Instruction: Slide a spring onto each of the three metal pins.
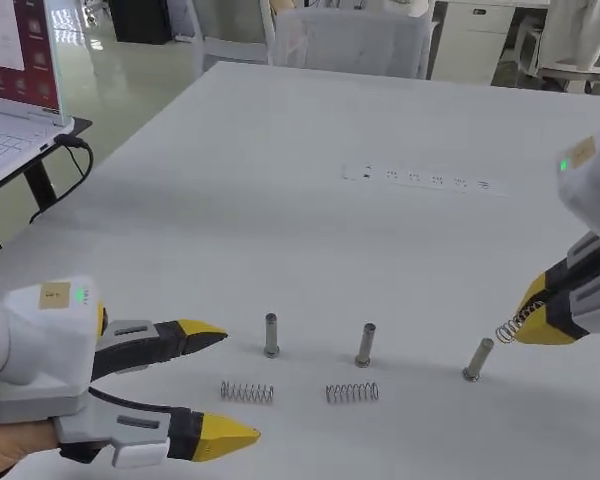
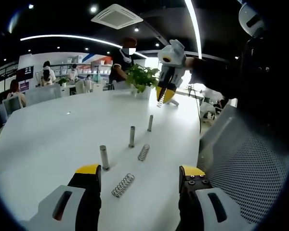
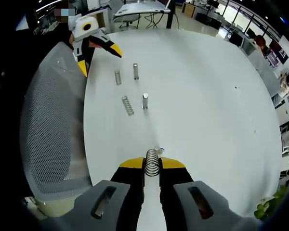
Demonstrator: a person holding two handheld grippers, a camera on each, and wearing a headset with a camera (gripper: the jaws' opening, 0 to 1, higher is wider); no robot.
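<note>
Three upright metal pins stand in a row on the white table: left pin [image 1: 271,335], middle pin [image 1: 366,344], right pin [image 1: 477,359]. All three are bare. Two springs lie flat in front of them, one [image 1: 247,392] near the left pin, the other [image 1: 352,393] near the middle pin. My left gripper [image 1: 230,385] is open beside the left spring [image 2: 123,185], holding nothing. My right gripper [image 1: 528,318] is shut on a third spring [image 3: 152,162], which hangs just above and to the right of the right pin [image 3: 158,150].
A flush power strip [image 1: 420,180] lies mid-table. At the far left a laptop [image 1: 10,100] sits on a side stand. Chairs [image 1: 350,40] stand at the far edge. A mesh chair back [image 3: 53,120] is close behind the near edge.
</note>
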